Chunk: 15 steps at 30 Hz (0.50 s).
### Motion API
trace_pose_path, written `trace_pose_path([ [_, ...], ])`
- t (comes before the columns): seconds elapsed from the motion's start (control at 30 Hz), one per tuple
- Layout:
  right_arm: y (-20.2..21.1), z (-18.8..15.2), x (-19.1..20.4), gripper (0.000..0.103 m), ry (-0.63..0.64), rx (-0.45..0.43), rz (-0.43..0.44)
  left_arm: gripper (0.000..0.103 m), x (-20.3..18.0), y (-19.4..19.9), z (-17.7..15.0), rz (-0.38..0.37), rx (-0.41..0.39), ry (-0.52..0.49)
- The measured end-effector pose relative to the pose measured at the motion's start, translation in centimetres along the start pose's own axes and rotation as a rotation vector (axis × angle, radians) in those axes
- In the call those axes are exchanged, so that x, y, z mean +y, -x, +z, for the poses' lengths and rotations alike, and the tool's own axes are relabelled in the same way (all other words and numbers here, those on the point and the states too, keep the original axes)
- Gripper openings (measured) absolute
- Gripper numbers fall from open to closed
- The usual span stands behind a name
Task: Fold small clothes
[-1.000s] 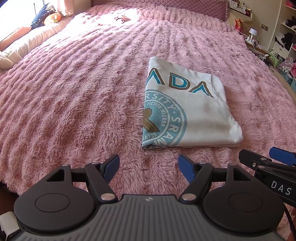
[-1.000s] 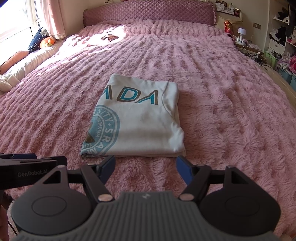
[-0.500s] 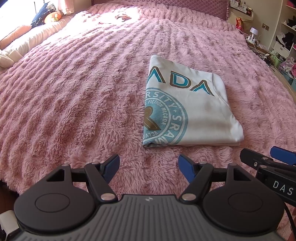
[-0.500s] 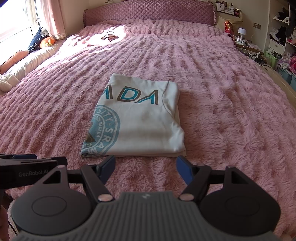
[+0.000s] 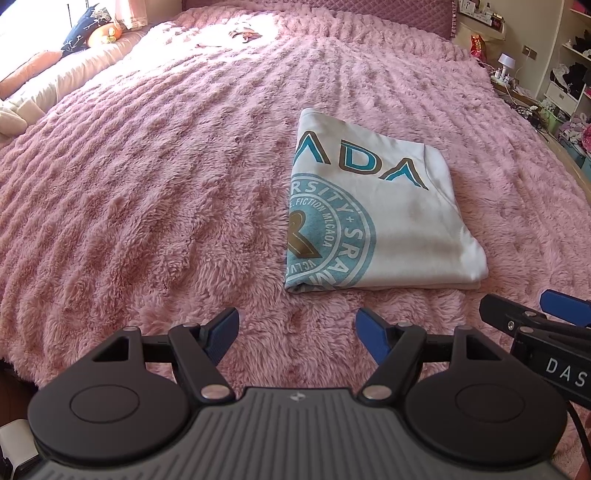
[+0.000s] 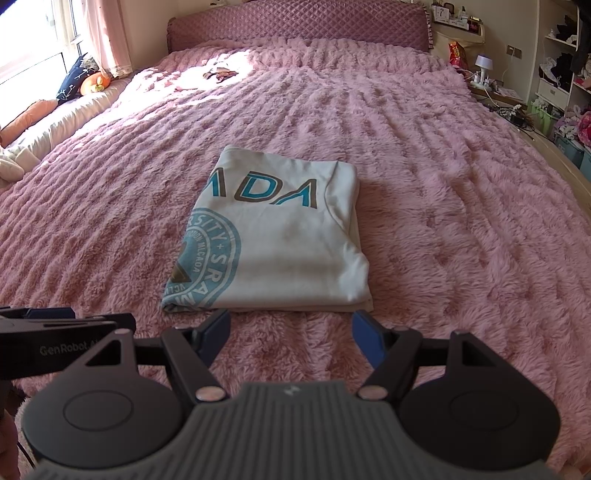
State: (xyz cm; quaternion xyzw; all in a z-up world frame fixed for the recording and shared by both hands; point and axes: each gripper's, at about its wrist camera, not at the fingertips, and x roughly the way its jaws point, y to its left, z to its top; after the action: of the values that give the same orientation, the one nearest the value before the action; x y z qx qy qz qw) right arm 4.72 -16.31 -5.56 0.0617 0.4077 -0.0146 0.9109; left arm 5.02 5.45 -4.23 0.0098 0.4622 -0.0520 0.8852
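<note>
Lying folded on the pink blanket (image 5: pixel 147 184), the white shirt (image 5: pixel 399 229) is sitting at one o'clock of the left gripper (image 5: pixel 296 328); at twelve o'clock of the right gripper (image 6: pixel 290 329); both are gaping wide, gripping nothing.

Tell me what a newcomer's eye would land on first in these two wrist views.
First, the folded white T-shirt with teal lettering and a round teal seal, lying flat mid-bed on the fluffy pink bedspread. Next, the two open grippers near the bed's front edge, empty: the left gripper short and left of the shirt's near edge, the right gripper just short of it. At the far end stands a quilted mauve headboard.
</note>
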Motion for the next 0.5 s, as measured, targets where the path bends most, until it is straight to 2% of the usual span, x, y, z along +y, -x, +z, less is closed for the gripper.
trace_pose_path([
  [0.37, -0.03, -0.04, 0.09, 0.069, -0.001, 0.002, 0.001, 0.084, 0.11, -0.14, -0.02, -0.005, 0.004, 0.006],
  [0.5, -0.07, -0.05, 0.17, 0.069, 0.0, 0.001, 0.001, 0.081, -0.03, -0.18, -0.11, -0.004, -0.003, 0.002],
])
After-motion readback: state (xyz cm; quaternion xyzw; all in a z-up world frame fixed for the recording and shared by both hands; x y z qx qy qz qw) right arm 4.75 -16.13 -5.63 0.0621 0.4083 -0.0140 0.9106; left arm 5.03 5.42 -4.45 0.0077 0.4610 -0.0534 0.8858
